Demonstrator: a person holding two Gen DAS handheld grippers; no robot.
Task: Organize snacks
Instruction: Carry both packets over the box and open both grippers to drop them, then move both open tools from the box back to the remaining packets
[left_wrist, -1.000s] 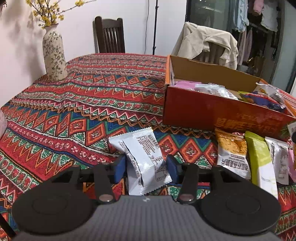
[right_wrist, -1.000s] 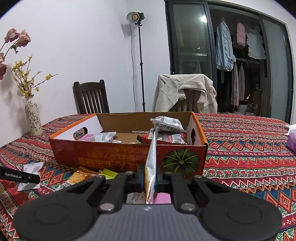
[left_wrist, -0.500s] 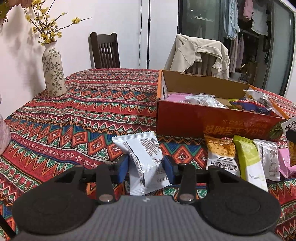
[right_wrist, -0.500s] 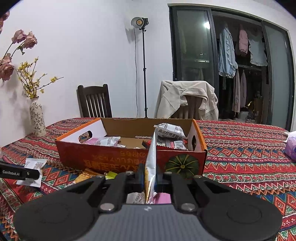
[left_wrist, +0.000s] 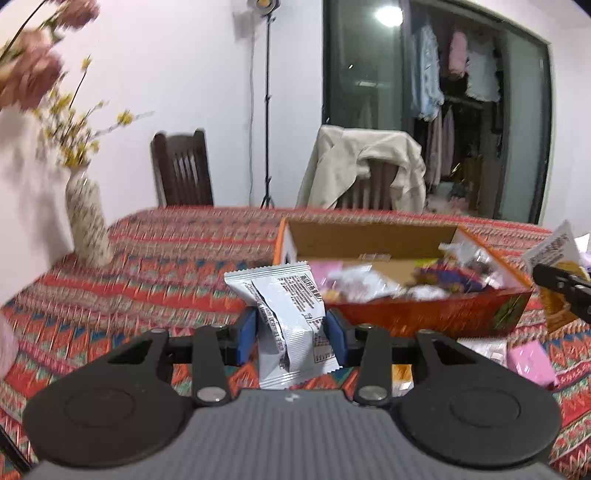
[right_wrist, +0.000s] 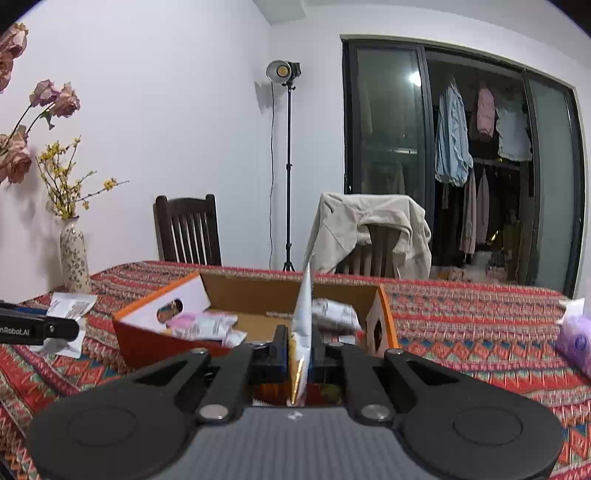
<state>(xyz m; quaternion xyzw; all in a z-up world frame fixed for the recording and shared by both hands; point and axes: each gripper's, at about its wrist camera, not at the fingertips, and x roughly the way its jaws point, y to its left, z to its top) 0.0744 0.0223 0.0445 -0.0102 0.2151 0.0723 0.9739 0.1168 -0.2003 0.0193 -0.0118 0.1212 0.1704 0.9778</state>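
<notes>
In the left wrist view, my left gripper (left_wrist: 290, 328) is shut on a white snack packet (left_wrist: 286, 310), which stands upright between the blue pads, lifted off the patterned tablecloth. Behind it to the right sits the open orange cardboard box (left_wrist: 413, 317), holding several snack packets. In the right wrist view, my right gripper (right_wrist: 300, 354) is shut on a thin white-and-orange packet (right_wrist: 303, 321), seen edge-on in front of the box (right_wrist: 147, 347). The left gripper (right_wrist: 40, 330) and its white packet (right_wrist: 70, 306) show at the left edge there.
A patterned vase (left_wrist: 88, 225) with flowers stands at the table's far left. Two chairs (right_wrist: 188, 232), one draped with a beige jacket (right_wrist: 369, 225), and a lamp stand (right_wrist: 287, 166) lie beyond the table. Loose packets, one pink (left_wrist: 532, 363), lie before the box. A purple object (right_wrist: 576, 339) sits far right.
Both grippers have risen with their packets. The white packet, earlier lying on the tablecloth, is now pinched and lifted, and the left view has tilted up toward the box.
</notes>
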